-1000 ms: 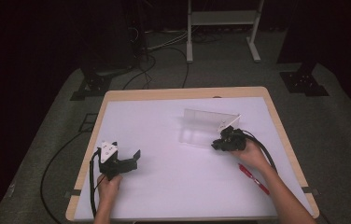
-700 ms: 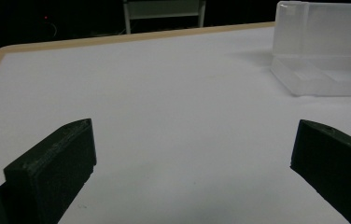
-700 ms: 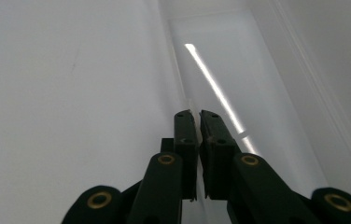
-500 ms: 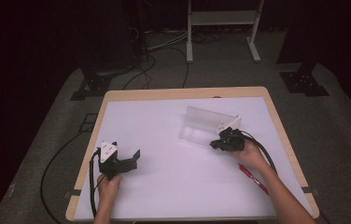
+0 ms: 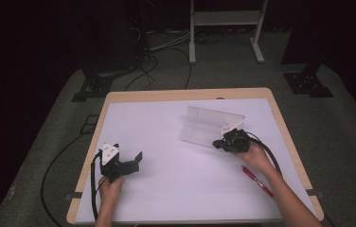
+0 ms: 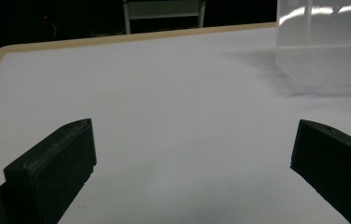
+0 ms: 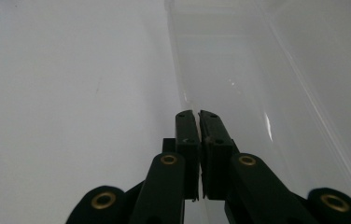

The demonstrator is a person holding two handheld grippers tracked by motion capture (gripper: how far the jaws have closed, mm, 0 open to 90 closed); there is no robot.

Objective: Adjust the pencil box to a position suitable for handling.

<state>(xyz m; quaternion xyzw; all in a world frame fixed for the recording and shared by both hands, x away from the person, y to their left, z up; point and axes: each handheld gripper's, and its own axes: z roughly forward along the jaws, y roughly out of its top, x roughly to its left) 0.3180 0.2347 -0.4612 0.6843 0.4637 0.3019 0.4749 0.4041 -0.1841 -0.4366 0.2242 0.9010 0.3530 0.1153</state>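
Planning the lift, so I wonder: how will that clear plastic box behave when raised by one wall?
The clear box looks thin-walled and see-through, so probably light. The right gripper pinches a single thin wall, so the box may swing or flex. Its glossy surface could slip between the pads.

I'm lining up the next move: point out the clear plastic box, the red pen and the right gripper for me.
clear plastic box (image 5: 204, 124): high view, on its near transparent wall.
red pen (image 5: 257, 180): high view, middle of its barrel on the table.
right gripper (image 7: 198, 116): right gripper view, between its fingertips, closed on the box's thin wall edge.
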